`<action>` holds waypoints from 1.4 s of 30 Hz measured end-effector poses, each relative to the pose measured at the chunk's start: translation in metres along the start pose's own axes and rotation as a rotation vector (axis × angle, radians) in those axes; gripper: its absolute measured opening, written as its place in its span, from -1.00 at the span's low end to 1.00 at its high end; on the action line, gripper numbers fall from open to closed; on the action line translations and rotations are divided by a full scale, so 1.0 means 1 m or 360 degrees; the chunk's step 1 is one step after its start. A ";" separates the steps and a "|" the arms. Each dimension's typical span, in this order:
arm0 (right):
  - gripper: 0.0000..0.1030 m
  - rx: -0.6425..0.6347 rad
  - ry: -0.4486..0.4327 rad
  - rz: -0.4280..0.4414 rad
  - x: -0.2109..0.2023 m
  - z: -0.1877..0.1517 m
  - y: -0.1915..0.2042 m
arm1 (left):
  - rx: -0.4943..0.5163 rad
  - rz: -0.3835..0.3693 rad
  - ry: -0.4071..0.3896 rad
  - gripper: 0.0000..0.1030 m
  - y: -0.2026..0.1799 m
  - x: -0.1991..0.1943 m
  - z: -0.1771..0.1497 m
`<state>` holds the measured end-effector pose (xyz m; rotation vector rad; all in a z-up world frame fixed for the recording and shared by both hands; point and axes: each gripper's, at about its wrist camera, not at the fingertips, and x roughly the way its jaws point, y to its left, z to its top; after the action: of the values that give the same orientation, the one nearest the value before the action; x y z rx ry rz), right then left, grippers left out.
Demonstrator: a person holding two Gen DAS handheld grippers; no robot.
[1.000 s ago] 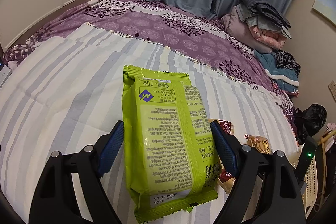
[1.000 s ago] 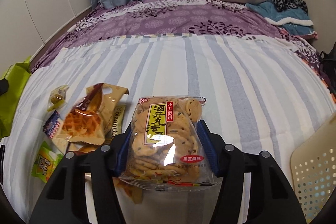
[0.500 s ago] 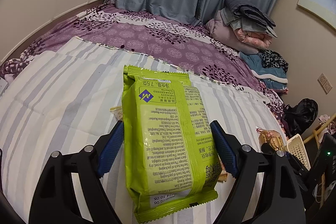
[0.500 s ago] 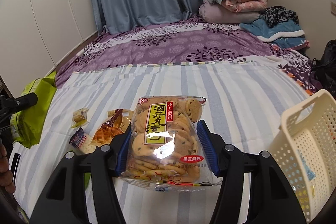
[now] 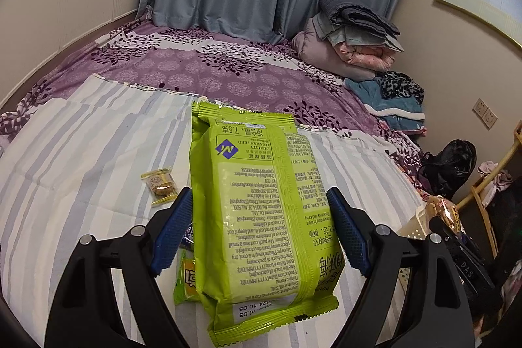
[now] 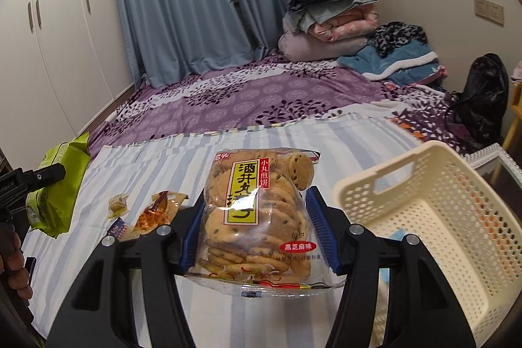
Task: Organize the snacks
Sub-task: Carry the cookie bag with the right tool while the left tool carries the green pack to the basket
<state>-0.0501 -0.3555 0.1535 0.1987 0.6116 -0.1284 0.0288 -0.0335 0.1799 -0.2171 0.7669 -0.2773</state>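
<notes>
Now both packs are lifted | your left gripper point(image 5: 257, 230) pinches green pack point(image 5: 261, 211) | right gripper point(image 6: 257, 230) pinches cracker bag point(image 6: 257, 214) | basket point(image 6: 434, 217) newly near right: drop next.

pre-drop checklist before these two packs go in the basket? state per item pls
1. Left gripper jaws shut on green pack: ok.
2. Right gripper jaws shut on cracker bag: ok.
3. Cream basket mouth open towards the right gripper: ok.
4. Room in the basket: ok, mostly bare floor; something blue at the bottom.
5. Path from green pack to basket: cannot tell, only the basket's edge shows in the left view.
6. Loose snacks on striped sheet, e.g. waffle pack: not ok, unsorted.
</notes>
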 end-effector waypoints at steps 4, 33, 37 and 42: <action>0.14 0.0045 -0.0041 -0.0064 -0.021 -0.002 -0.028 | 0.0039 -0.0032 -0.0002 0.61 -0.014 -0.003 -0.001; 0.18 0.0419 -0.0013 -0.0426 -0.087 -0.079 -0.173 | 0.0381 -0.0262 0.0083 0.61 -0.143 0.001 -0.024; 0.18 0.0395 -0.0053 -0.0447 -0.095 -0.081 -0.174 | 0.0428 -0.0293 0.0103 0.61 -0.161 0.004 -0.029; 0.18 0.0426 -0.0093 -0.0464 -0.103 -0.081 -0.181 | 0.0500 -0.0344 0.0132 0.61 -0.187 0.007 -0.037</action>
<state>-0.2109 -0.5070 0.1213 0.3629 0.5612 -0.4976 -0.0241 -0.2151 0.2045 0.0096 0.7717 -0.6088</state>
